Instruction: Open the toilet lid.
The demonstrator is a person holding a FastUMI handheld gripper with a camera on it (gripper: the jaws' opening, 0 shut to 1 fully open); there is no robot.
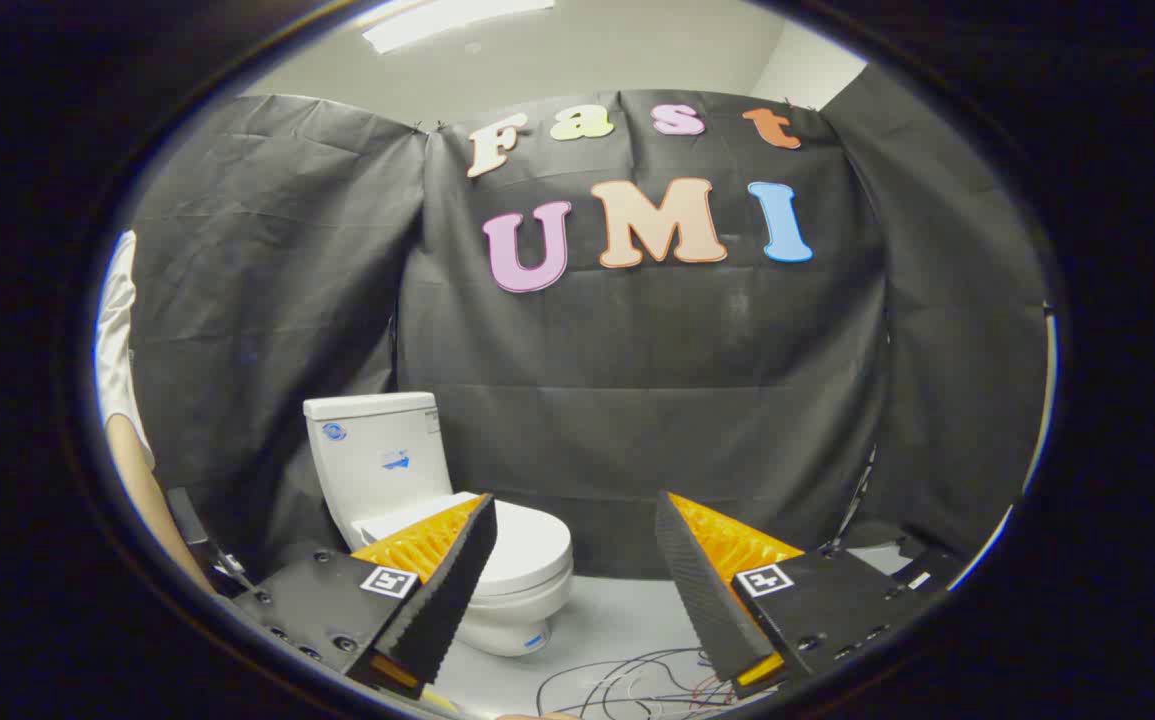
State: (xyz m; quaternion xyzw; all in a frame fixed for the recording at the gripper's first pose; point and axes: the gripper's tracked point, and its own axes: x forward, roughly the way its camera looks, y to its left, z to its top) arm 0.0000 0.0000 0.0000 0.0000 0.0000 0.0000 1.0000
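Observation:
A white toilet (407, 480) stands on the floor against the black cloth wall, beyond my fingers and to the left. Its lid (527, 548) lies flat and closed over the bowl, partly hidden behind my left finger (442, 585). The tank (377, 455) rises behind the lid. My gripper (572, 545) is open, with a wide gap between the fingers and nothing held. The toilet is still some distance ahead, not touched.
Loose cables (627, 685) lie on the pale floor just ahead of the fingers. A person's arm and white sleeve (122, 400) show at the far left. Black cloth walls (637, 400) close in the booth behind and beside the toilet.

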